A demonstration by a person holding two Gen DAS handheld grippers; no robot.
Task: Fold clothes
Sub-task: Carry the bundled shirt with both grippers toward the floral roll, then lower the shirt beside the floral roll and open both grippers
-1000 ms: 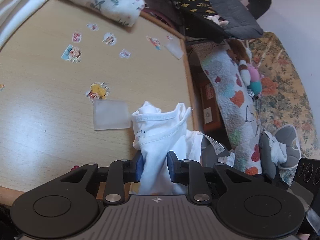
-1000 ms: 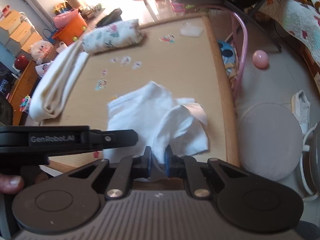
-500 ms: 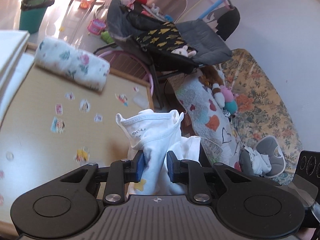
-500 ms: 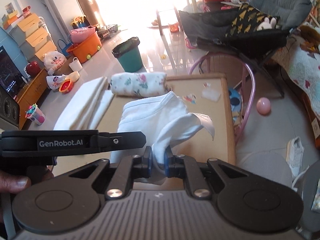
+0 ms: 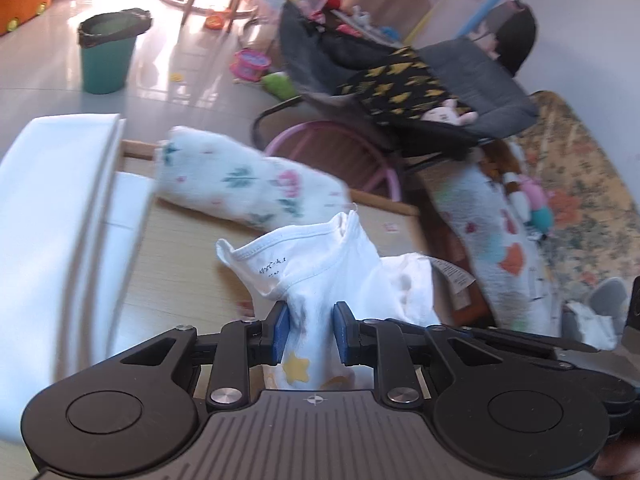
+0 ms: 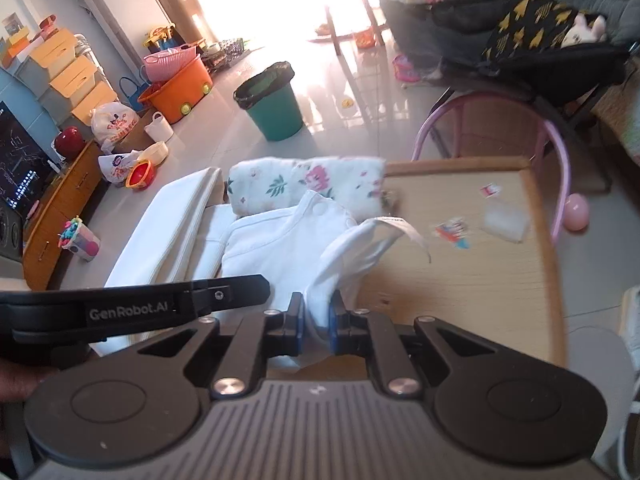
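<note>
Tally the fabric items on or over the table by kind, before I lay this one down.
White garment, held in both grippers: 1
Floral rolled cloth: 1
White folded stacks beside it: 2, though blur makes the second uncertain
Total: 4

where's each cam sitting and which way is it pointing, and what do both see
Left wrist: sits on the left gripper, looking forward and down over the white garment it clamps toward the floral roll; only its own fingers show.
Right wrist: sits on the right gripper, facing the table; the left gripper's arm and a hand's edge show at left.
Shared: the garment, floral roll, green bin.
</note>
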